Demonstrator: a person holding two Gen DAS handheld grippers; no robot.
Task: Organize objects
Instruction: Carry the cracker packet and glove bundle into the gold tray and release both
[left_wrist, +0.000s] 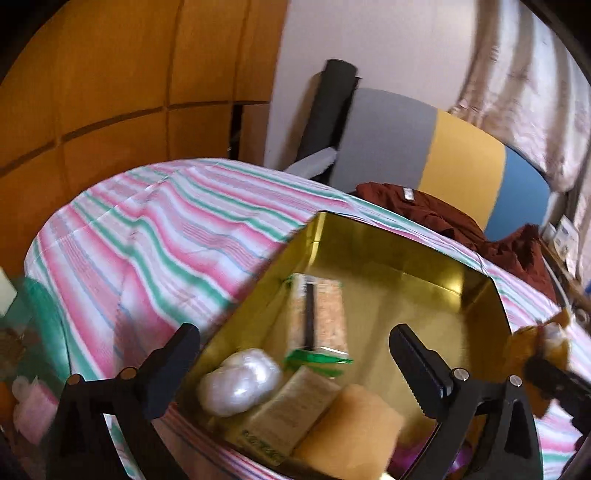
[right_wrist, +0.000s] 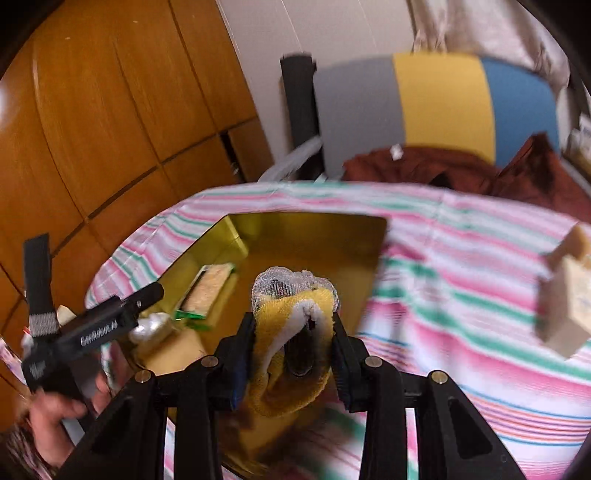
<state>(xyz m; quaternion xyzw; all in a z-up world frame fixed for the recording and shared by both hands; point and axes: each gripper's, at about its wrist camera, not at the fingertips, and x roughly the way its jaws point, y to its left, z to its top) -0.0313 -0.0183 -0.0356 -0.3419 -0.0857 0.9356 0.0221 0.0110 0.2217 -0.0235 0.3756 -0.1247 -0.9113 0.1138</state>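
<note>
An open gold tin sits on a striped cloth. Inside it lie a cracker packet with green ends, a pearly white wrapped lump, a beige packet and a tan block. My left gripper hovers over the tin's near part, open, its fingers apart and nothing pressed between them. In the right wrist view my right gripper is shut on a yellow cloth bundle with a white rim and mesh tip, just above the tin's near edge. A hand holds the left gripper.
The striped cloth covers the whole surface. A beige carton stands on it to the right. A maroon garment lies behind the tin, in front of a grey, yellow and blue board. Wooden panels rise at the left.
</note>
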